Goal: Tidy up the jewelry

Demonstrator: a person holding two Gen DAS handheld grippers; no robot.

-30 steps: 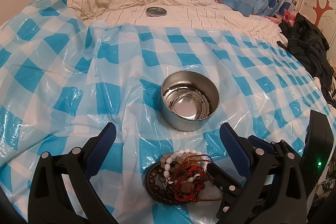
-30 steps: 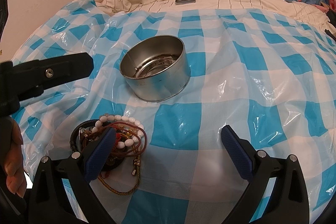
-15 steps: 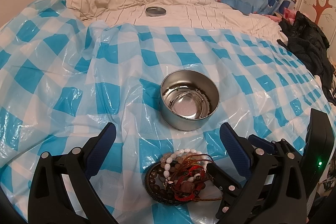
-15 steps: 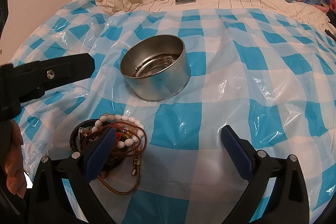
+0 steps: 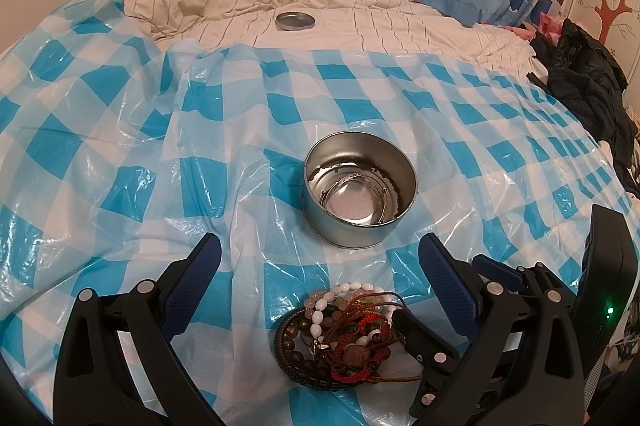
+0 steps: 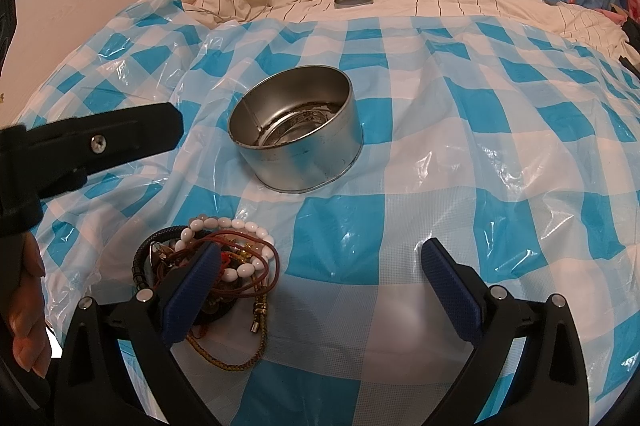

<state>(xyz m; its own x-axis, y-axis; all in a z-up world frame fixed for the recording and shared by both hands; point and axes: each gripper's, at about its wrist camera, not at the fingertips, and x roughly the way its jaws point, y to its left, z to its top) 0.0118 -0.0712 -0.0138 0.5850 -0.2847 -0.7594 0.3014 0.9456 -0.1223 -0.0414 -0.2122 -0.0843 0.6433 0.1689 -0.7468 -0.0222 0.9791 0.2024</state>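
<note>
Your left gripper (image 5: 316,268) hangs with jaws spread wide over the tangled heap of beaded bracelets and red cords (image 5: 344,334), near the front edge of the blue-and-white checked plastic sheet (image 5: 120,154). Just beyond sits the round silver metal tin (image 5: 360,194), bangles already inside. Your right gripper (image 6: 320,268) is likewise agape beside the heap. Expect light, limp, snag-prone strands; pinch one outer loop.

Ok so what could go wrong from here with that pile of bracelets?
The bracelet pile is tangled, so the right claw closing on one cord may drag several pieces along. The tin sits on loose, wrinkled plastic sheet over soft bedding; a snagged sheet could tip it. It already holds silver bangles, which could spill.
</note>
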